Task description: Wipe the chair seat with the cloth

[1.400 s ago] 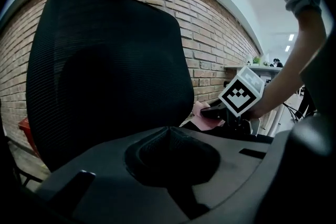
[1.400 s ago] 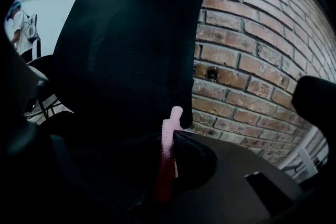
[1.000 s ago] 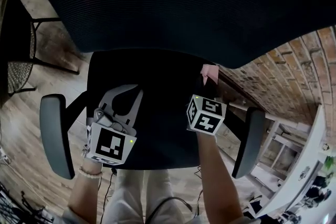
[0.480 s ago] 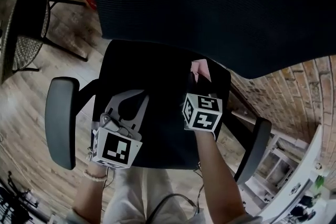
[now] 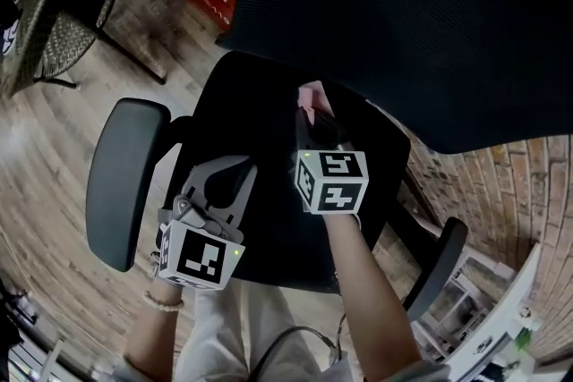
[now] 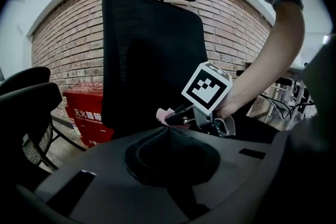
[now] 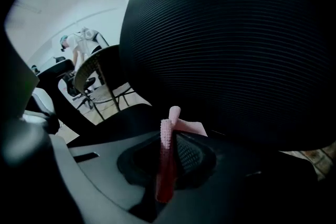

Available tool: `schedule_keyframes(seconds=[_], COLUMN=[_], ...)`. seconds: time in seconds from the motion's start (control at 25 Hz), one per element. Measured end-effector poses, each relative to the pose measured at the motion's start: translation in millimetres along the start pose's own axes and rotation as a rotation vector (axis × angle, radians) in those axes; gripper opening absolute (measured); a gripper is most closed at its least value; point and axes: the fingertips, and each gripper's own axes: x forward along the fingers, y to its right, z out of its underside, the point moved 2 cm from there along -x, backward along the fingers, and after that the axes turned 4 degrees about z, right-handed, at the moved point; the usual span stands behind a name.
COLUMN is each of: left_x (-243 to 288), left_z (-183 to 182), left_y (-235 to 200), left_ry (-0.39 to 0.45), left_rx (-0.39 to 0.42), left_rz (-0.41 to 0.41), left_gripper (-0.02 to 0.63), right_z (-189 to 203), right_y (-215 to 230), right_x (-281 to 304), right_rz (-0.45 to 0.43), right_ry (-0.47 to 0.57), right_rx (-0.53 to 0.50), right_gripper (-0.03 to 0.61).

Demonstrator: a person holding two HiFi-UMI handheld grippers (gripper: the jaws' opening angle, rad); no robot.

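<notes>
1. Head view: your right hand-held gripper (image 5: 310,114) reaches over the back part of the chair seat (image 5: 255,125), just in front of the backrest (image 5: 430,13). The pink cloth (image 5: 312,93) sticks out of its tip. Your left hand-held gripper (image 5: 224,167) hangs over the front left of the seat, near the left armrest (image 5: 125,174) and well apart from the cloth
2. Left gripper view: its jaws are together, with nothing between them. Beyond them you see the right hand-held gripper (image 6: 176,115) pinching the cloth (image 6: 163,112) low in front of the backrest (image 6: 152,60). A red box (image 6: 86,113) stands on the floor behind
3. Right gripper view: the jaws are clamped on the cloth (image 7: 167,155), which stands as a folded strip between them, with a loose flap pointing at the backrest (image 7: 236,50). Whether the cloth touches the seat, I cannot tell
4. Judgement: the wipe looks to be at its start, at the rear of the seat. Next, lower the cloth until it lies on the fabric, keep the clamp firm, and draw it forward in overlapping passes. Mind the bunched strip, which gives little contact
</notes>
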Motion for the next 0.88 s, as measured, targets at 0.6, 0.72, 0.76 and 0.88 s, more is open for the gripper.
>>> schedule_keyframes(seconds=[0.6,0.72,0.76,0.88], left_x=[-33,-36,-36,-33], left_z=[15,16,15,12], left_y=[3,6,8,14], left_ry=[0.004,0.003,0.001,-0.007], left_rx=[-0.05,-0.062,-0.051,-0.025], left_rz=[-0.051,-0.049,-0.044,-0.02], left_gripper=[0.018,0.018,0.018,0.018], right_z=[-18,-10,-6,4], right_y=[-105,-101,-98,-81], right_x=[11,7,4,-5], right_rz=[-0.295,-0.27,-0.259,-0.212], right_ry=[0.011,-0.001,-0.004,-0.013], right_rx=[-0.13,-0.14,-0.139,-0.135], right_gripper=[0.055,0.055,0.055,0.055])
